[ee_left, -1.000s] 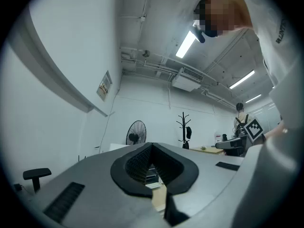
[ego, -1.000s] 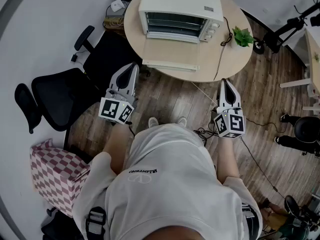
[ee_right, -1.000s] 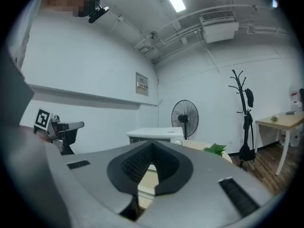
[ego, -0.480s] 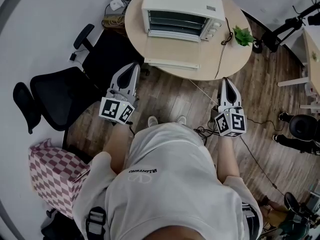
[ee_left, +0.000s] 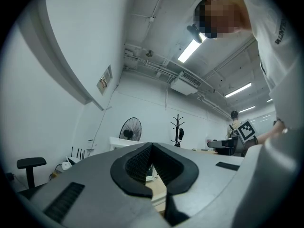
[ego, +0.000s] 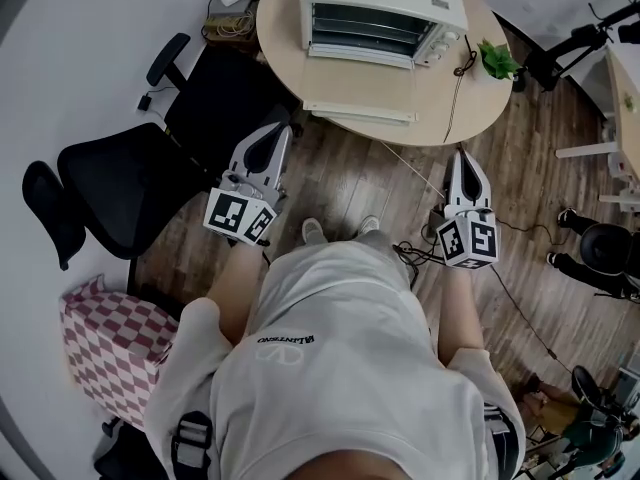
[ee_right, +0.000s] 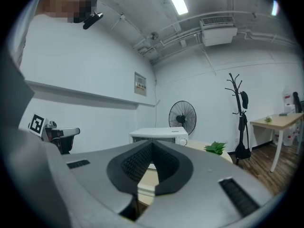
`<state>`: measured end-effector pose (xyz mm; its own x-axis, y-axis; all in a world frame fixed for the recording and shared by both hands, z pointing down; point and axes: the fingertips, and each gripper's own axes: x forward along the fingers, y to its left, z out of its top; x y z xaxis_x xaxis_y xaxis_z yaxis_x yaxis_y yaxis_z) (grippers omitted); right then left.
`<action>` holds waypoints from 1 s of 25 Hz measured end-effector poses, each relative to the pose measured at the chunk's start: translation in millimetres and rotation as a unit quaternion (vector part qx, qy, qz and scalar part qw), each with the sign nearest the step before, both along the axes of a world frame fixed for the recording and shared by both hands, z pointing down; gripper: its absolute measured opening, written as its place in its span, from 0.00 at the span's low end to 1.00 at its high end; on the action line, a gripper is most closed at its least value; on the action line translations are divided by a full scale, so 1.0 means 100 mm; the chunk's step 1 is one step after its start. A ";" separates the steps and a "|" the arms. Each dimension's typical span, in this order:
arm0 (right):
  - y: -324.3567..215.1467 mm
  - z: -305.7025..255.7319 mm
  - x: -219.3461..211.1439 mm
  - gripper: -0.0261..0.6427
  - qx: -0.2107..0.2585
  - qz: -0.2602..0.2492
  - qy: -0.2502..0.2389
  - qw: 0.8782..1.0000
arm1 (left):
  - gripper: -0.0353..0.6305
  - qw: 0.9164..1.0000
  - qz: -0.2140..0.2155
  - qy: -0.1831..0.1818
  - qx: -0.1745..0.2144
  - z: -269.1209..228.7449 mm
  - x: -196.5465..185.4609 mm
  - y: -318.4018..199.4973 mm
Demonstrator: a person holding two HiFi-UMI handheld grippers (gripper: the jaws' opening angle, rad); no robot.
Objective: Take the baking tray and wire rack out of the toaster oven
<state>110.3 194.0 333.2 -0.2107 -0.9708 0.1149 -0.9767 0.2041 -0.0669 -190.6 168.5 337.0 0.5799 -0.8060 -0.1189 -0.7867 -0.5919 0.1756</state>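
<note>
In the head view, the toaster oven (ego: 385,13) stands at the top centre on a round wooden table (ego: 290,63). Its glass door is shut and faces the person. Horizontal bars show behind the glass, but the baking tray and wire rack cannot be told apart there. The left gripper (ego: 278,130) and right gripper (ego: 465,156) are held over open plank floor (ego: 350,183), short of the table's near edge and well apart from the oven. Both have their jaws closed together and hold nothing. A black office chair (ego: 110,193) bounds the floor at the left, just beside the left gripper. Loose cables (ego: 520,308) cross the floor at the right, and a potted plant (ego: 497,58) sits at the table's right rim. The shirt print, seen upside down, reads VALENTINO. Only the right gripper view shows the oven from the front, with its knob side to the right, together with a pedestal fan (ee_right: 183,117), a coat stand (ee_right: 240,113) and a wall placard (ee_right: 140,84) whose text is too small to read. The left gripper view shows only the table edge between its jaw tips.
</note>
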 end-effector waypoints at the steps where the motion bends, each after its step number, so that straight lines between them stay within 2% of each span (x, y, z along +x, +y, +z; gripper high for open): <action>1: 0.00 0.01 -0.04 0.04 0.000 0.002 0.001 1.000 | 0.05 1.000 0.003 0.000 -0.001 0.03 -0.03 -0.01; 9: 0.02 0.06 -0.17 0.04 -0.006 0.005 0.007 1.000 | 0.06 1.000 0.014 0.008 -0.014 0.16 -0.10 -0.03; 19: -0.22 0.06 -0.13 0.04 -0.001 -0.010 -0.002 1.000 | 0.06 0.999 0.037 0.007 -0.015 0.12 0.25 -0.22; 25: -0.47 0.16 -0.10 0.04 -0.008 -0.033 -0.017 0.999 | 0.06 0.999 0.038 0.020 -0.025 0.15 0.52 -0.43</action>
<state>100.0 146.6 349.3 -0.2781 -0.9527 0.1224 -0.9582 0.2663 -0.1044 -139.1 125.5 352.4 0.6352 -0.7653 -0.1039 -0.7315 -0.6393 0.2369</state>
